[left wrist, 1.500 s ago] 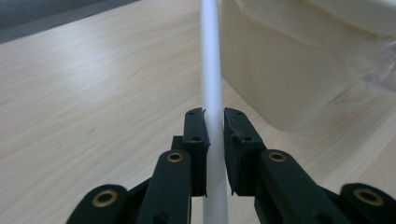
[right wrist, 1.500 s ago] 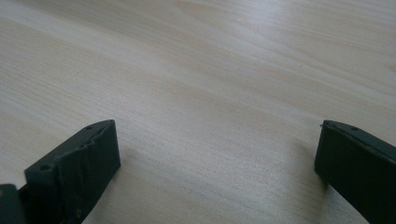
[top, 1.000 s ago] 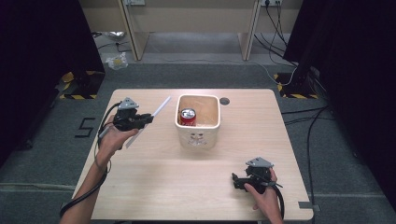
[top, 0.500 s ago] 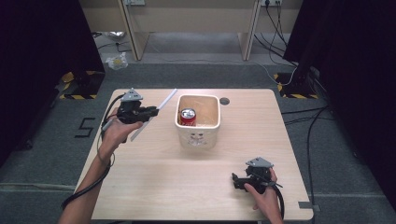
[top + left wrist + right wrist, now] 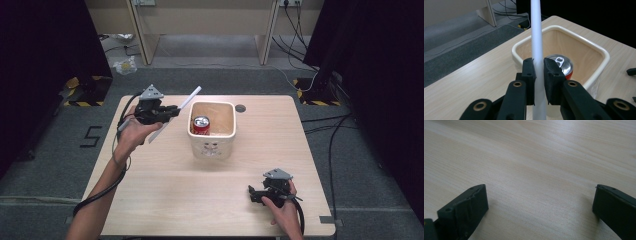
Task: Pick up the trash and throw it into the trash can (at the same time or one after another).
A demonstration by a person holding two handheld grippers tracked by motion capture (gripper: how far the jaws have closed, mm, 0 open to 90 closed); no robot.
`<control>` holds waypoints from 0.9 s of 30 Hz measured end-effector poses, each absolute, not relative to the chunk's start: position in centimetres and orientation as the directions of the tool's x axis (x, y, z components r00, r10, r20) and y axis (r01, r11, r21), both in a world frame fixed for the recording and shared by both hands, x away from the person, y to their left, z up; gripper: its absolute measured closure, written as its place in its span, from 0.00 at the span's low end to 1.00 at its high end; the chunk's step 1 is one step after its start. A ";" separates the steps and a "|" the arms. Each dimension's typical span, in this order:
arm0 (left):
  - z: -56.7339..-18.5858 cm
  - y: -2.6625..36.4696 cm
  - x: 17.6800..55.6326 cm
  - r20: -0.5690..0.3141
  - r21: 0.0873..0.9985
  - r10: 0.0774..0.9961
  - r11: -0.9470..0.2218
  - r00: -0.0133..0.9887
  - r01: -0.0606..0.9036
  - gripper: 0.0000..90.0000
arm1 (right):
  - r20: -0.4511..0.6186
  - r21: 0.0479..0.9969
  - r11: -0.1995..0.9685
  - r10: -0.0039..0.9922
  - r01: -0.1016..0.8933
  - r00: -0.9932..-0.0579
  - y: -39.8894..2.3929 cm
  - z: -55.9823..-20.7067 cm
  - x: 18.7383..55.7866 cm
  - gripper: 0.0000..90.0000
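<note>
My left gripper point(image 5: 169, 112) point(image 5: 538, 65) is shut on a long white stick point(image 5: 176, 120) point(image 5: 537, 37), held in the air just left of the cream bin point(image 5: 212, 142) point(image 5: 599, 50). The stick slants up towards the bin's far left corner. A red drink can point(image 5: 201, 124) point(image 5: 562, 64) stands upright inside the bin at its left side. My right gripper point(image 5: 253, 194) point(image 5: 539, 202) rests low over the bare wooden table point(image 5: 165, 190) near the front right, jaws wide apart with nothing between them.
A round cable hole point(image 5: 240, 108) sits in the table behind the bin. Cables trail over the grey floor beyond the table, and desk legs point(image 5: 145, 45) stand at the back. A black gripper part point(image 5: 631, 72) lies at the right edge of the left gripper view.
My left gripper has lifted the white stick and carried it right, closer to the bin's near-left corner. The right gripper has stayed where it was.
</note>
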State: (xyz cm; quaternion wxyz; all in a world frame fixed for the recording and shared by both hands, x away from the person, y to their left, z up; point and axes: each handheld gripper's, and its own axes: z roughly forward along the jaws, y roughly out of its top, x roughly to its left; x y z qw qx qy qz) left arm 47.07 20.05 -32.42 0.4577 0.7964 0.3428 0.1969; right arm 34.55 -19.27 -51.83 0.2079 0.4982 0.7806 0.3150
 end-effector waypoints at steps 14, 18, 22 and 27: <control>-31.3 16.5 48.1 -0.005 0.871 0.695 -0.350 0.719 0.345 0.88 | -0.009 0.699 0.304 0.909 0.648 -0.417 -19.3 -51.8 34.5 0.00; -31.2 15.8 48.5 -0.006 0.866 0.691 -0.357 0.722 0.349 0.88 | -0.009 0.699 0.304 0.909 0.648 -0.417 -19.3 -51.8 34.5 0.00; -31.2 15.2 49.1 -0.013 0.867 0.692 -0.352 0.722 0.353 0.88 | -0.010 0.699 0.305 0.908 0.647 -0.418 -19.3 -51.8 34.6 0.00; -31.1 14.3 49.7 -0.034 0.870 0.688 -0.337 0.725 0.361 0.88 | -0.010 0.697 0.306 0.908 0.648 -0.418 -19.3 -51.8 34.5 0.00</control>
